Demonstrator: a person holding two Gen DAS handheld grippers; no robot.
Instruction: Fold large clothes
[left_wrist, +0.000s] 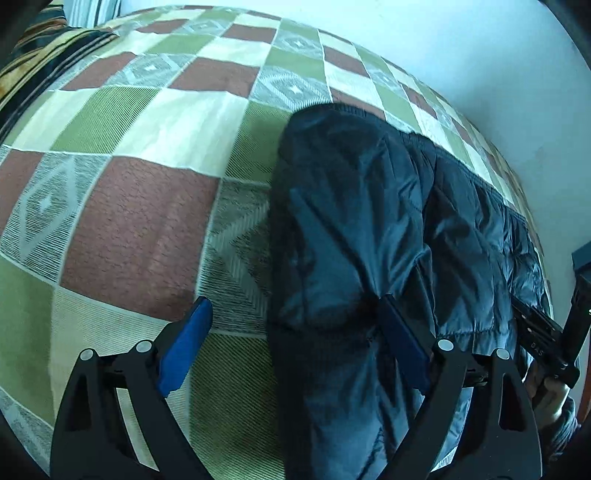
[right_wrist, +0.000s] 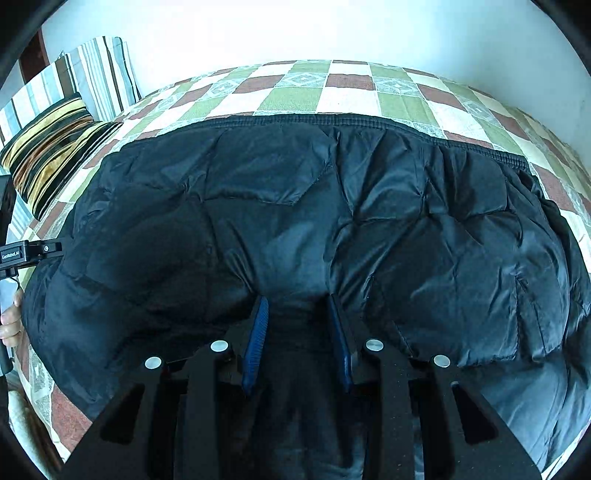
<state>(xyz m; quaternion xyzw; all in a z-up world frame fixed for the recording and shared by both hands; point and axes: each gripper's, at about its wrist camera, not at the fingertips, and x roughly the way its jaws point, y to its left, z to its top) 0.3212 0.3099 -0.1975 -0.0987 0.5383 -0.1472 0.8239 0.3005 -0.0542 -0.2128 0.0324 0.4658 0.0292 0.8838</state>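
Checked bedspread (right_wrist: 347, 99) spread flat, striped cushions (right_wrist: 55, 147) at its left end.

Home bedroom: bed under checked bedspread (right_wrist: 288, 98), striped pillows (right_wrist: 55, 147) against plain wall (right_wrist: 295, 33).

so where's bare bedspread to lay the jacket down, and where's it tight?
Free: checkered bedspread left of the jacket, and the strip between its ribbed hem and the wall. Tight: striped pillows near the jacket's left end; both tools crowd its near edge.

Black quilted jacket (right_wrist: 295, 206); green-red-cream checked bedspread (left_wrist: 147, 147); striped cushions (right_wrist: 51, 147).
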